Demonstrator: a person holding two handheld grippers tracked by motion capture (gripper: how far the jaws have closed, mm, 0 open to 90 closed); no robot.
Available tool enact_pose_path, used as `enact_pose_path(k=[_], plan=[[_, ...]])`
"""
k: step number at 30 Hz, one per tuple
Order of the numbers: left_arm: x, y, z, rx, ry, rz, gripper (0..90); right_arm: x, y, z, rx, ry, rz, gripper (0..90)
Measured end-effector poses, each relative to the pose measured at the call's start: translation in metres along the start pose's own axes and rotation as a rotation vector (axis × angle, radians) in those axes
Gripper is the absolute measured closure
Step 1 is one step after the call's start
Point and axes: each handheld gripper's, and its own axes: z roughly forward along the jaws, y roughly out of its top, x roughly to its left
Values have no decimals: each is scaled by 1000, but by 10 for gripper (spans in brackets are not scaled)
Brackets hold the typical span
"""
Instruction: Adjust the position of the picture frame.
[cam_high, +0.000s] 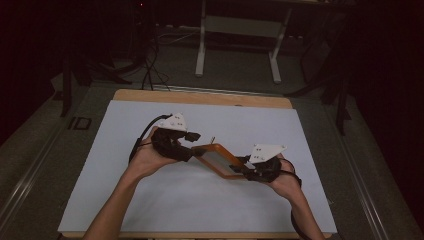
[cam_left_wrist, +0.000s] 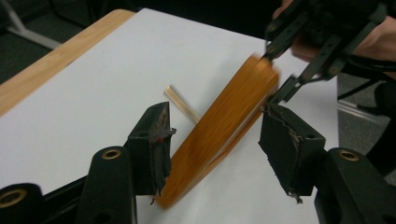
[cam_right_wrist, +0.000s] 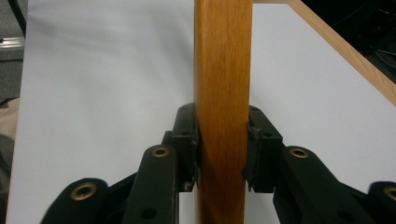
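Above the tabletop (cam_high: 150, 210): wooden frame (cam_high: 218, 159) clenched edge-on by right tool (cam_right_wrist: 222, 154) alone; left tool (cam_left_wrist: 212, 140) released, straddling it. Risk: pivoting, slipping, dropping if bumped.

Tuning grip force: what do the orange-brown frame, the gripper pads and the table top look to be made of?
Frame: likely wood, varnished; lengthwise grain streaks and a soft sheen. Its centre panel looks pale and flat; material unclear. Right gripper pads: black, matte, probably rubber or foam; the left gripper's pad edges are frayed and torn. Table: light wood-look edge; white matte sheet on top, paper or laminate, can't tell.
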Motion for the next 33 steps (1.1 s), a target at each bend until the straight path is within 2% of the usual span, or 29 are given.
enact_pose_path(k=[4,11,33], plan=[[4,-17,3,-18,12,-42,424,-1,-3,-2,-9,1,13,692],[8,-38,23,-4,4,-101,398,-3,-10,-6,-15,-5,31,692],[8,-48,70,-11,-19,-113,402,-6,-28,-16,-22,-52,61,687]])
